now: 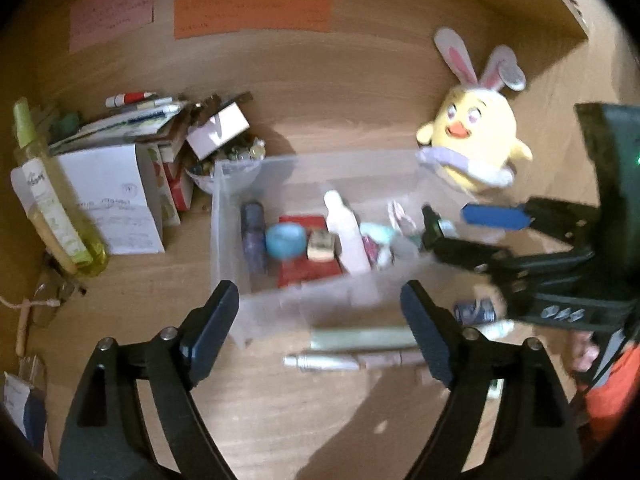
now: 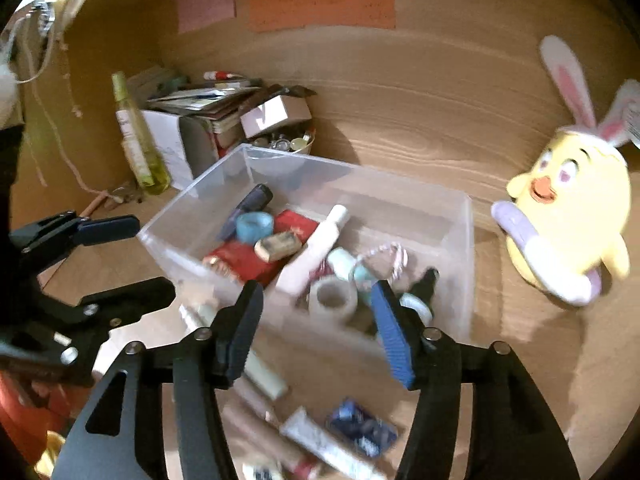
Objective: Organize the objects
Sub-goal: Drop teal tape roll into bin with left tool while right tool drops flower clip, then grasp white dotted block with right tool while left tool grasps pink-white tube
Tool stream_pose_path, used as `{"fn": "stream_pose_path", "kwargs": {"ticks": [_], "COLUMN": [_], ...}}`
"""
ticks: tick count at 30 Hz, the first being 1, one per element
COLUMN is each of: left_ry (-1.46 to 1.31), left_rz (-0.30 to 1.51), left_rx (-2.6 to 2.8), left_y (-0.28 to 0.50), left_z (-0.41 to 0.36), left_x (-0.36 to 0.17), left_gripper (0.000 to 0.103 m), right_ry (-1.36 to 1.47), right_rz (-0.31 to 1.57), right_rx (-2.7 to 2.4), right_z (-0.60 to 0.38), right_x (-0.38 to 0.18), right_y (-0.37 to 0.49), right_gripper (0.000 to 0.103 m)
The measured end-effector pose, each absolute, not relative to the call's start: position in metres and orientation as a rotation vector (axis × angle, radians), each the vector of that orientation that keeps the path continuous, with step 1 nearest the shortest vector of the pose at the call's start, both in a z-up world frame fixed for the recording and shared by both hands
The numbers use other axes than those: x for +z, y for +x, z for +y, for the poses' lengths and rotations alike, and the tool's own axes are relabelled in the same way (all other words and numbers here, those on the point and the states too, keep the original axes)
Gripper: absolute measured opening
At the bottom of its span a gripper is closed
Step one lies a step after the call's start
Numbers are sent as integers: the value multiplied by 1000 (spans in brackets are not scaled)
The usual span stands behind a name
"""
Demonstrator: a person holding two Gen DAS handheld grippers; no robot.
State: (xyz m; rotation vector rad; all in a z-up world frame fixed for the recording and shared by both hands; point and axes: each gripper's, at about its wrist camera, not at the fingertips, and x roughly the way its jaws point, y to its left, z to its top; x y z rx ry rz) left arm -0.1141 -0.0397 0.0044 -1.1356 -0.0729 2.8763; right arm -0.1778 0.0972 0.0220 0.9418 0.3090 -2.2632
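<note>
A clear plastic box [image 1: 224,216] [image 2: 460,264] stands on the wooden desk. It holds a blue ring [image 1: 285,240] [image 2: 254,227], a red case [image 2: 248,260], a pale bottle [image 1: 346,232] [image 2: 320,244], a tape roll [image 2: 333,300] and a small dark bottle [image 2: 424,292]. My left gripper [image 1: 320,296] [image 2: 154,256] is open at the box's near left corner, pads touching nothing. My right gripper [image 2: 316,296] [image 1: 446,216] is open over the box's near right side, with nothing pressed between its pads. Loose tubes [image 1: 360,338] [image 2: 320,440] and a blue packet [image 1: 474,312] [image 2: 362,428] lie in front of the box.
A yellow chick plush with bunny ears [image 1: 476,144] [image 2: 568,216] leans behind the box at the right. At the back left stand a green bottle [image 1: 52,196] [image 2: 140,148], stacked boxes and papers [image 1: 120,184] and a bowl of small items [image 1: 224,168]. An orange sleeve [image 1: 612,384] shows at the right.
</note>
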Motion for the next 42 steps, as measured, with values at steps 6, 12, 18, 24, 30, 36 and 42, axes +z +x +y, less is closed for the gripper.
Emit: {"fn": "stream_pose_path", "kwargs": {"ticks": [6,12,18,24,30,36,42], "left_ry": [-1214,-1251,-1327,-1339,-1362,-1420,-1468], "left_rz": [-58,-101,-162,-155,-99,-21,-26], "left_rx": [2799,2744,2689,2663,2597,2551,2602], "left_y": [-93,-79,-76,-73,-83,-97,-112], "left_z": [-24,-15,-14,-3,28,65,79], "left_x": [-22,-42,-58,-58,-60,-70,-73], "left_gripper": [84,84,84,84,92,93,95], "right_ry": [937,1032,1063,1062,1044,1038,999], "right_rz": [291,269,307,353,291,180,107], "right_rx": [-2263,-2190,-2137,-2127,-2183,-2288,-2310], "right_z": [131,149,143,138,167,216,240], "right_x": [12,-23,-48,-56,-50,-38,-30], "right_y": [-142,-111,-95,-90,-87,-94,-97], "right_gripper": [58,59,52,22,22,22,22]}}
